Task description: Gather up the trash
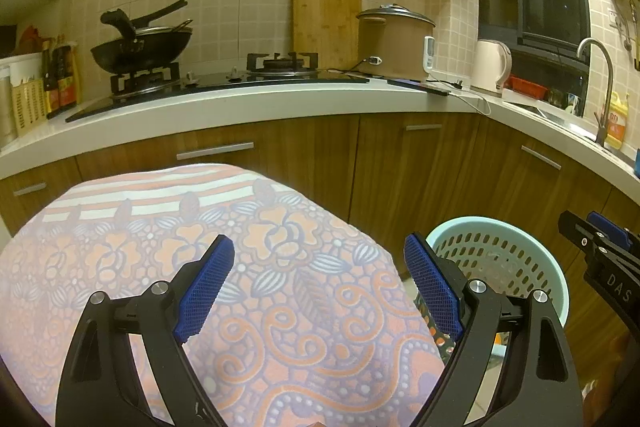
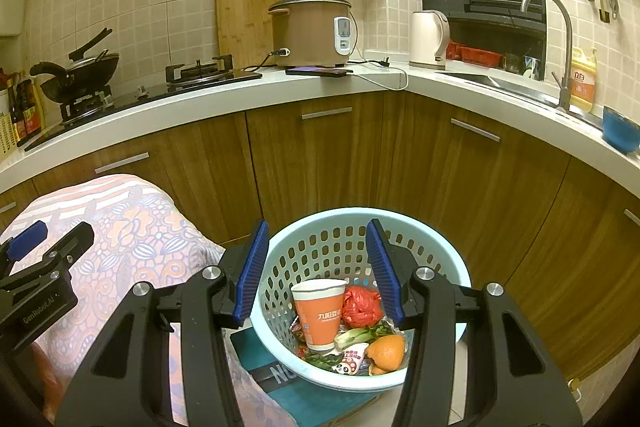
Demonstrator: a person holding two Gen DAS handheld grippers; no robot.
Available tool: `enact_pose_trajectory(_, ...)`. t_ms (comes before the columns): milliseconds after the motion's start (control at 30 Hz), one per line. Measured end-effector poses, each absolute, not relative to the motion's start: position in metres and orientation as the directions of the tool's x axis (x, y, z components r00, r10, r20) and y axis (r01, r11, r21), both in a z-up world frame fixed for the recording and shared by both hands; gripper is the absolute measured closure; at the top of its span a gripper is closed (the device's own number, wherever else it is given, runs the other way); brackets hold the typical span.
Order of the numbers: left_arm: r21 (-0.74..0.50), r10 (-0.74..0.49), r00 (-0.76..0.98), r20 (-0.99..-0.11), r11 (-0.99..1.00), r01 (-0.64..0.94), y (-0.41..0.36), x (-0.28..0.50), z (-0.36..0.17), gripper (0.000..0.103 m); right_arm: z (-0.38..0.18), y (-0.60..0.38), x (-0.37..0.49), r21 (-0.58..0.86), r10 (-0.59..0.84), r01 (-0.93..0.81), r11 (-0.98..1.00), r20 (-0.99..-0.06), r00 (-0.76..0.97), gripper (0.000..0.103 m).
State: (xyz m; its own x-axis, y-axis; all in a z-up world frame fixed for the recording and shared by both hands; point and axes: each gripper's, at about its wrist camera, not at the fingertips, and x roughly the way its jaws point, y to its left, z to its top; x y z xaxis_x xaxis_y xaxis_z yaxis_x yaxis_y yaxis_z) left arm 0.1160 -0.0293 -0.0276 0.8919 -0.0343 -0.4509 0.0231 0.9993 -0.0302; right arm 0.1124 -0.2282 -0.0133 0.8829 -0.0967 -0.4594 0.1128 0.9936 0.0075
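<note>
A pale blue perforated basket (image 2: 424,247) stands on the floor in front of the wooden cabinets. It holds an upright orange paper cup (image 2: 320,311), a crumpled red bag (image 2: 362,307), orange peel (image 2: 386,351), green vegetable scraps (image 2: 356,335) and a printed wrapper (image 2: 350,363). My right gripper (image 2: 318,227) hovers open above the basket, its blue pads clear of the cup and everything else. My left gripper (image 1: 319,241) is open over the floral cloth (image 1: 280,267) with nothing between its pads. The basket (image 1: 552,267) lies just right of it.
The cloth-covered surface (image 2: 132,227) is left of the basket, and a teal book (image 2: 280,375) lies beneath the basket's left side. Wooden cabinets (image 2: 320,167) and a white L-shaped counter (image 2: 240,99) with stove, rice cooker (image 2: 312,31), kettle and sink close off the far side.
</note>
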Motion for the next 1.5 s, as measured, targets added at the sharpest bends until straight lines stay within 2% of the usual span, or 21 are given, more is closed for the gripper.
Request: enact_pose_trajectory(1500,-0.033,-0.041,0.891,-0.453,0.999,0.029,-0.0281,0.1167,-0.0265,0.018,-0.0192,-0.2272,0.1128,0.017,-0.093,0.114,0.993,-0.475,0.875,0.056)
